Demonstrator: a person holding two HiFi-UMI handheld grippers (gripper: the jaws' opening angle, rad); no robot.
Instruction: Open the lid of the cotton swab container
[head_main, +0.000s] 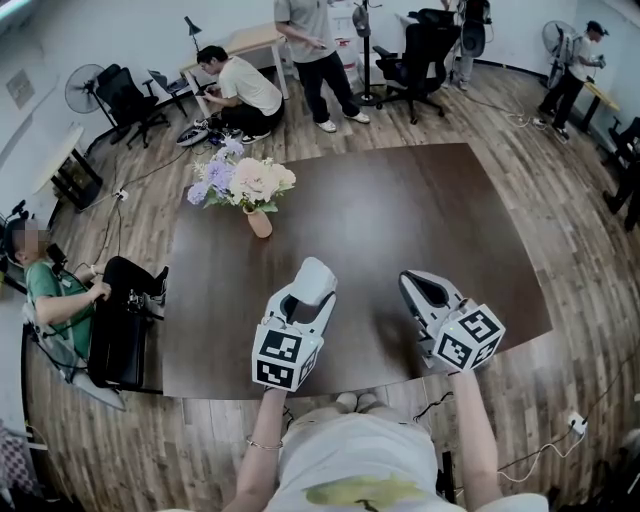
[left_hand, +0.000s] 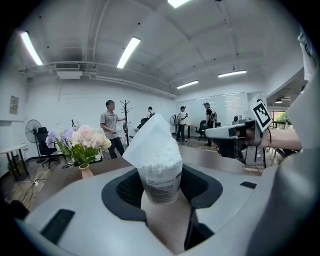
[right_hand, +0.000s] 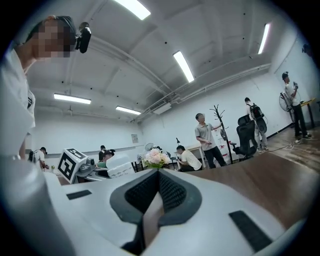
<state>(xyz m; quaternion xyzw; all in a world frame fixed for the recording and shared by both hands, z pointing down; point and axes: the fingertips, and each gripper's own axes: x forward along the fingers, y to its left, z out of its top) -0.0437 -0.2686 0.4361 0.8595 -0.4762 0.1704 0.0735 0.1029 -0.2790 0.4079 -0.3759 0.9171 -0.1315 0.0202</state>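
The cotton swab container (left_hand: 160, 176) is a small clear tub packed with white swabs, upright between the jaws of my left gripper (left_hand: 160, 192), which is shut on its lower half. Its white lid (left_hand: 149, 144) stands tilted up and back, off the tub's mouth. In the head view the container (head_main: 316, 272) shows as a white shape at the tip of the left gripper (head_main: 310, 290), above the near part of the brown table (head_main: 400, 210). My right gripper (head_main: 416, 284) hovers to its right, apart from it. The right gripper (right_hand: 157, 189) is shut with nothing in it.
A vase of flowers (head_main: 250, 190) stands at the table's far left corner. A person (head_main: 60, 300) sits by the left edge, others (head_main: 240, 90) work beyond the far edge among office chairs (head_main: 420, 50). The table's near edge lies just below the grippers.
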